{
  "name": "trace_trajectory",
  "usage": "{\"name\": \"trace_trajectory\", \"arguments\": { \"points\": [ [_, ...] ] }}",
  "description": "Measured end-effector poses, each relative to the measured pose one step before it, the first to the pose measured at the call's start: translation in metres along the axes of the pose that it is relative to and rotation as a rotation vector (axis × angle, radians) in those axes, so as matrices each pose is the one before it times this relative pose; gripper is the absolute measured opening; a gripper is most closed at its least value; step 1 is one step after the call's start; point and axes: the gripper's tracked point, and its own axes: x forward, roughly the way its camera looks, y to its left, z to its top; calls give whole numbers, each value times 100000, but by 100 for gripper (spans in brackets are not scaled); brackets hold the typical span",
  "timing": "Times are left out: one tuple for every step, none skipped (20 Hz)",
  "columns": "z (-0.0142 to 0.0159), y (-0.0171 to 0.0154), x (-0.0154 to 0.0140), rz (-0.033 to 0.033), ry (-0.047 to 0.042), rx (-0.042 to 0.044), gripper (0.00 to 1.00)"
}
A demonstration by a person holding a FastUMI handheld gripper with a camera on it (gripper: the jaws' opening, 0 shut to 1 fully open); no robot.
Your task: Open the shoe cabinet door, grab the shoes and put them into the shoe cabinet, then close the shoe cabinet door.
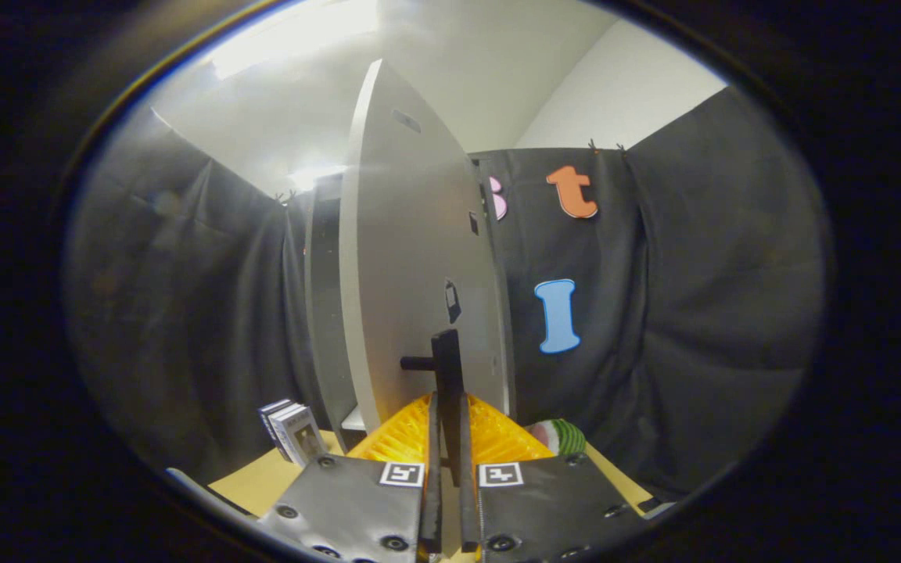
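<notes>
The tall pale grey shoe cabinet door (411, 258) stands swung out, seen nearly edge-on, and everything else sits around it. Behind its left edge is the darker upright body of the grey shoe cabinet (324, 313), with a sliver of a light shelf (353, 419) showing low down at the foot of the door. The wooden tabletop (263, 481) spreads below the door, tan and smooth.

On the door's face, low down, a black bar handle (446, 367) stands upright on a short black peg that sticks out to its left. The gripper (448, 438) is drawn in tight, its two fingers nearly together with the lower end of that handle running down between them; both fingers appear to press against it. Ribbed orange-yellow parts of the gripper flare out on either side of the fingers, right under the door.

To the right of the door's foot, just beyond the gripper, lies a rounded green-and-white striped shoe (558, 435) with a touch of red, partly hidden. To the left of the door, on the tabletop, stand two small white boxes with dark printing (292, 432), leaning side by side.
</notes>
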Motion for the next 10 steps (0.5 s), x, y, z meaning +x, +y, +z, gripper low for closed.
{"name": "trace_trajectory", "arguments": {
  "points": [
    [-511,-759,24,-281,1801,723,11],
    [-241,-991,-104,-586,1032,1052,11],
    [91,-1010,21,-1090,-102,1011,12],
    [275,-982,-20,-1345,-306,615,12],
    [154,-953,-102,-1692,-236,-24,12],
    [42,-1093,-87,-1829,-231,-297,12],
    [205,-928,-19,-1676,-486,-23,11],
    [-37,-880,-122,-1488,-229,95,10],
    [138,-861,-229,-1481,-159,164,9],
    [-113,-887,-131,-1748,-129,-32,8]
  ]
}}
